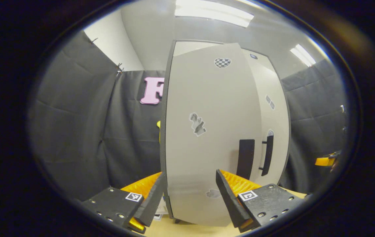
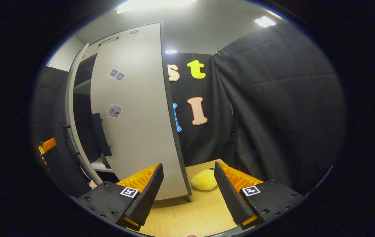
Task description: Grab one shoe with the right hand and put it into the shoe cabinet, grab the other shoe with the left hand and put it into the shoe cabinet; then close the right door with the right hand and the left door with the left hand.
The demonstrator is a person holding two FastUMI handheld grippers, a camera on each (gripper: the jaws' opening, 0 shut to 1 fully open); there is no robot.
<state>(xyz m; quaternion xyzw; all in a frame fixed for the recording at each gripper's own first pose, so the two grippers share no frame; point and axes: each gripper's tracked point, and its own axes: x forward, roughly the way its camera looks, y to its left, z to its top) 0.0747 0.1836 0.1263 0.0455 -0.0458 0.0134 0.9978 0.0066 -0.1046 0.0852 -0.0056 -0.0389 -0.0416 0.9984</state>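
We judge the shoes already stowed, since both grippers are empty and spread wide, our left gripper (image 1: pixel 190 194) facing the left door (image 1: pixel 207 131) and our right gripper (image 2: pixel 189 189) beside the right door (image 2: pixel 135 115), both doors still ajar.

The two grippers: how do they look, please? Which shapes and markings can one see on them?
The left gripper and the right gripper look alike. Each has two wedge-shaped fingers with ribbed inner faces. Each finger sits on a flat dark plate with small round screws, and each plate carries a small square black-and-white marker. In the right gripper view, the inner edges of the fingers look finely toothed.
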